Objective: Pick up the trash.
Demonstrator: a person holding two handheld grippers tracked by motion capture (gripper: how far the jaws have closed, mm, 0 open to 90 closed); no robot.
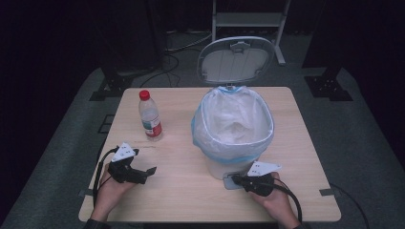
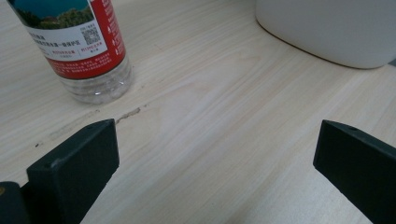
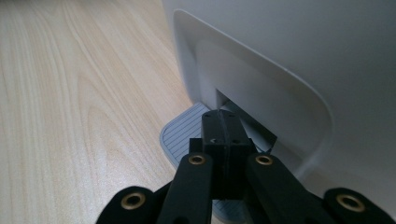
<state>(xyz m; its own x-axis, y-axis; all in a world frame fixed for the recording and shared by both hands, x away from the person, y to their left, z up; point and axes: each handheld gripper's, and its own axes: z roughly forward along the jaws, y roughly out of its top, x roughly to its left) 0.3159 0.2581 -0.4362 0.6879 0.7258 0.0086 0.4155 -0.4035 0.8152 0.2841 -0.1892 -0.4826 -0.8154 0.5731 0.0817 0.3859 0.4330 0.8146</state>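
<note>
At the near right edge of the desk (image 1: 191, 200), the right tool (image 3: 223, 122) is clenched with nothing between its jaws, its tip resting on the grey ribbed foot pedal (image 3: 180, 135) at the base of the white pedal bin (image 1: 234, 129). At the near left, the left tool (image 1: 149, 171) is released, jaws wide apart above bare wood, grasping nothing. Farther back, the bin stands right of centre, lined with a white bag (image 1: 234, 121), its lid (image 1: 235, 59) raised upright. A red-capped water bottle (image 1: 150, 116) stands upright to the left, well apart from the bin.
</note>
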